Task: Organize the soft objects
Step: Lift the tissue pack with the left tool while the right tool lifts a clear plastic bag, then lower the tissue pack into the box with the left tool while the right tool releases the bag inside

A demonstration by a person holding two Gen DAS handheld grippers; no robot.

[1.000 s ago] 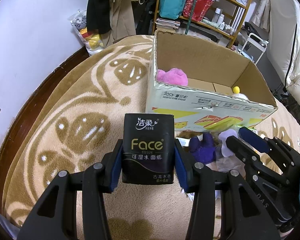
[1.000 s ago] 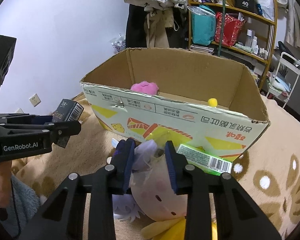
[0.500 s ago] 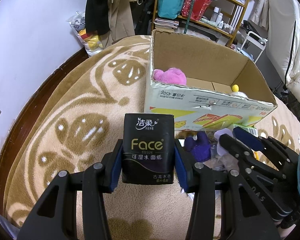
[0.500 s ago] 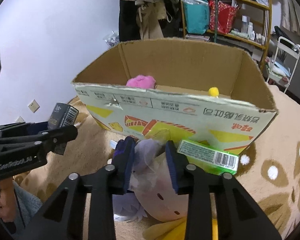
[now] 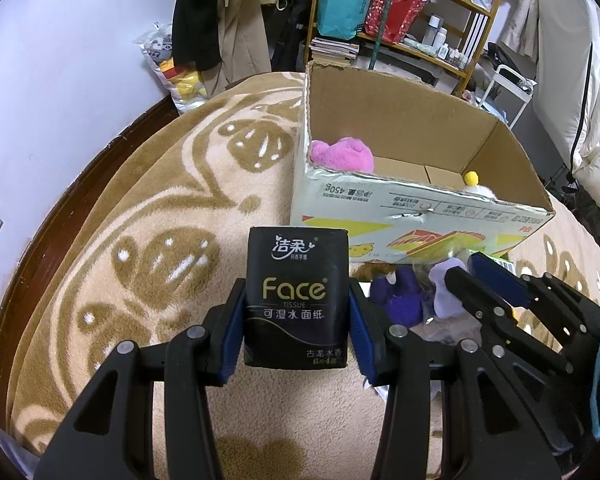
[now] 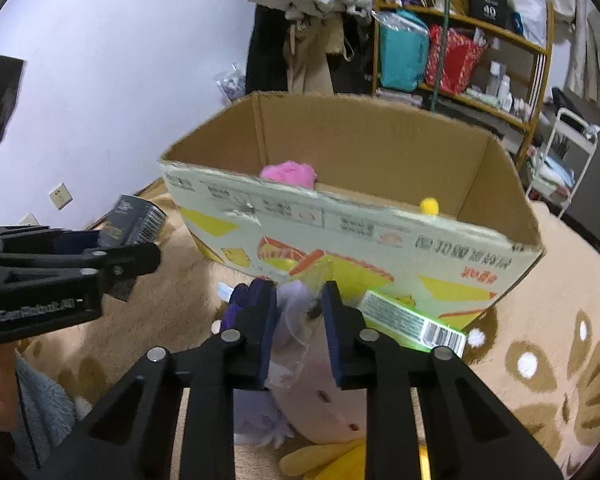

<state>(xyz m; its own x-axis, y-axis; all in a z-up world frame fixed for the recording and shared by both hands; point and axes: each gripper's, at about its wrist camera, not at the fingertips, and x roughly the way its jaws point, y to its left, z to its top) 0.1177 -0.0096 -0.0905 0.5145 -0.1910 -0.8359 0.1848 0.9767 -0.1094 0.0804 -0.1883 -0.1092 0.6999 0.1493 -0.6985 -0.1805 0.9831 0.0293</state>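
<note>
My left gripper is shut on a black "Face" tissue pack, held above the beige carpet in front of the open cardboard box. The pack also shows in the right wrist view. My right gripper is shut on a plastic-wrapped plush doll with purple hair, just in front of the box's near wall. In the left wrist view the right gripper sits to the right, over the doll. Inside the box lie a pink plush and a yellow-tipped toy.
A green packet with a barcode leans against the box front. A yellow plush lies under the doll. Shelves and hanging clothes stand behind the box. The patterned carpet spreads left toward the wall.
Both grippers have risen and moved closer to the box with their loads still held. The doll has lifted with the right gripper.
</note>
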